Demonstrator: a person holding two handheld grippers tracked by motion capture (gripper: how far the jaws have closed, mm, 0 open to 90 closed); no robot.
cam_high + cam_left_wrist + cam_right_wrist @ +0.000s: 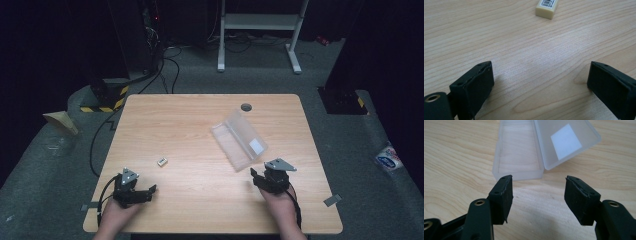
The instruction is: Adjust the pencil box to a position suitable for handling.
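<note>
Counting: 1 open clear case (pixel 239 139) | 1 eraser (pixel 162 161) | 1 table (pixel 200 195)

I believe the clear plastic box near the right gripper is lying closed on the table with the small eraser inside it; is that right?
Not quite: the clear plastic box lies open, its lid folded back, as the right gripper view shows. It is empty; the small eraser lies apart on the table, nearer the left gripper.
</note>
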